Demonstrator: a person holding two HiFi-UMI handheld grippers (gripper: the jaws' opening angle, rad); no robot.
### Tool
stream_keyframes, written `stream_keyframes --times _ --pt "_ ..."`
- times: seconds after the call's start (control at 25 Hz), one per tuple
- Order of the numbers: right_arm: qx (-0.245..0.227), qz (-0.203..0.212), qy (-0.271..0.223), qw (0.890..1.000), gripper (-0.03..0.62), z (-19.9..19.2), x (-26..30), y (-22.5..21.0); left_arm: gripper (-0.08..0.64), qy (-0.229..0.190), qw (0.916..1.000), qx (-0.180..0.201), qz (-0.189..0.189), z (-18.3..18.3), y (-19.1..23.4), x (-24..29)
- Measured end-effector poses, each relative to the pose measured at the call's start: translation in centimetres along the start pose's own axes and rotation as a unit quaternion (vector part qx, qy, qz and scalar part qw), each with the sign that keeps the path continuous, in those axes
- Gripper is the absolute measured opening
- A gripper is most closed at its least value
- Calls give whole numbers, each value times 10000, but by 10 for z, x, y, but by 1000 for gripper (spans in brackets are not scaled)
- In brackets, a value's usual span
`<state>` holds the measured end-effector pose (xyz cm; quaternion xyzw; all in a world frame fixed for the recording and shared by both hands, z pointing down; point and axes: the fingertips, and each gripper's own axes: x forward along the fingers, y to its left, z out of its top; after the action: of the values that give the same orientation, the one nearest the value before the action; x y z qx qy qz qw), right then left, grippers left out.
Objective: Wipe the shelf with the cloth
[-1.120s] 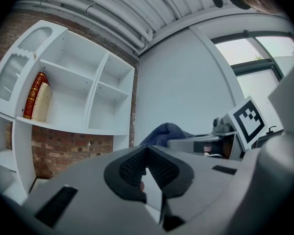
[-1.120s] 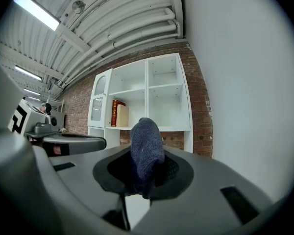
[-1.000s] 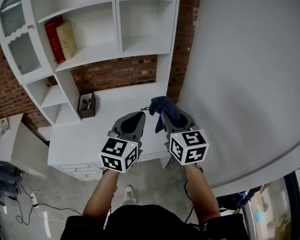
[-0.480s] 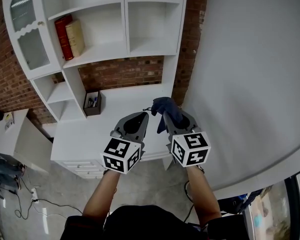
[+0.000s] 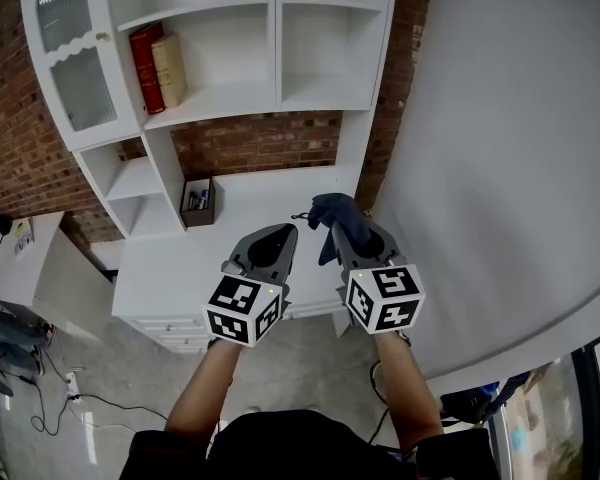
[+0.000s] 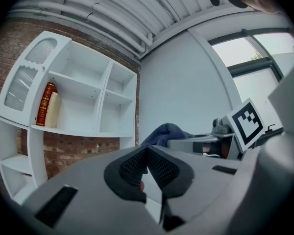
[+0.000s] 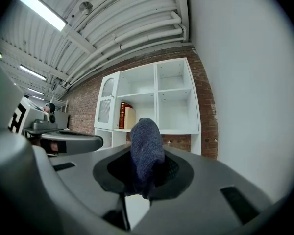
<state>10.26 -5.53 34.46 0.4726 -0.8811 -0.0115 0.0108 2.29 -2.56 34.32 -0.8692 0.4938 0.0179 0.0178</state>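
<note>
A red book (image 5: 147,68) and a tan book (image 5: 169,70) stand upright, touching each other; a brick wall (image 5: 255,143) shows below them. A small dark box (image 5: 198,202) holds what may be pens; cables (image 5: 75,400) lie on the grey floor (image 5: 310,368).

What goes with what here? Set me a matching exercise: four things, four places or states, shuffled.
1. cloth
2. red book
3. left gripper
4. dark box

A. on the white counter
B. shut, nothing in it
C. clamped in the right gripper
D. upright on a shelf beside the tan book

Pairs: 1-C, 2-D, 3-B, 4-A
</note>
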Motion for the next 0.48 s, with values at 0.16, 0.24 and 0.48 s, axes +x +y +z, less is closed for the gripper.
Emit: stream_keyframes --times 0.16,0.24,0.48 --pt "-8 -26 30 10000 87 -1 1 20 17 0 10000 -28 -14 1 11 -16" --pt "6 -29 29 10000 87 -2 2 29 17 -5 10000 -51 -14 1 17 -23" --pt "60 -106 32 9999 87 -3 6 46 17 25 9999 -108 -30 -2 31 -38"
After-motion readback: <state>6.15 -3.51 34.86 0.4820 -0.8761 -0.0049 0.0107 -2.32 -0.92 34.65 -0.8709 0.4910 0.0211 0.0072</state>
